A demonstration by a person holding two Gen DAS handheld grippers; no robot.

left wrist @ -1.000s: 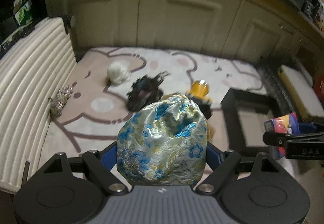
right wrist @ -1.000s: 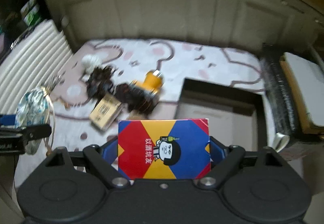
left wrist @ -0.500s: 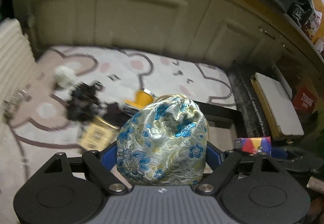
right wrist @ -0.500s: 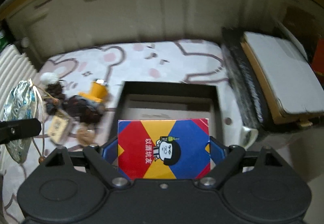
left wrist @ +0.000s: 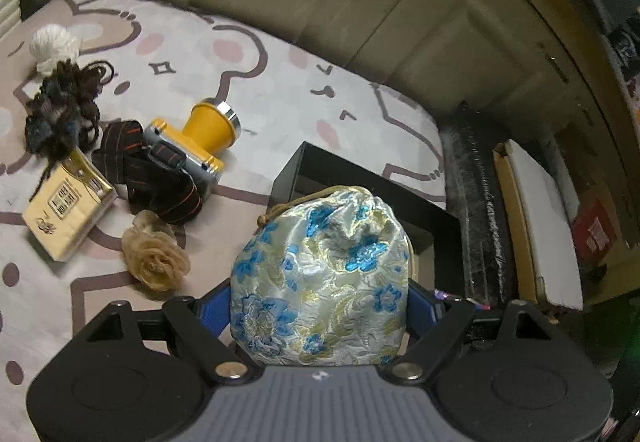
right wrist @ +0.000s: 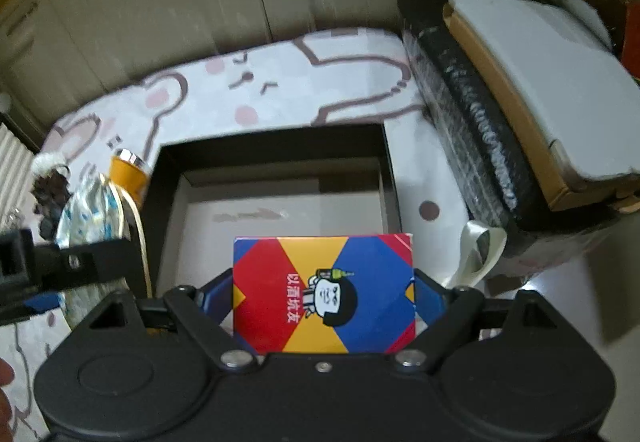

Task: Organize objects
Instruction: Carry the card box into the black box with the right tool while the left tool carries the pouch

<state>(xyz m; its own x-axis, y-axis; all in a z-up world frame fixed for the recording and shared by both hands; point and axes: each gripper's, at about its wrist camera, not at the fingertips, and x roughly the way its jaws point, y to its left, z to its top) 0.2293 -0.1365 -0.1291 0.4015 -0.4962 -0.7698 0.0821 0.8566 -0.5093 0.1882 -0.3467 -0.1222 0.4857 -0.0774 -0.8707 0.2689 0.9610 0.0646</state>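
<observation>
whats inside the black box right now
Only a bare pale bottom shows inside the black box; the red and blue card box in the right gripper hides its near part.

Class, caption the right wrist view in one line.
Hand-held gripper holding a red, blue and yellow cartoon card box above an open black storage box.

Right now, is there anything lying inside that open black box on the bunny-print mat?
No: in the right wrist view the black box shows only a bare pale floor, while the colourful card box is held in the right gripper.
</observation>
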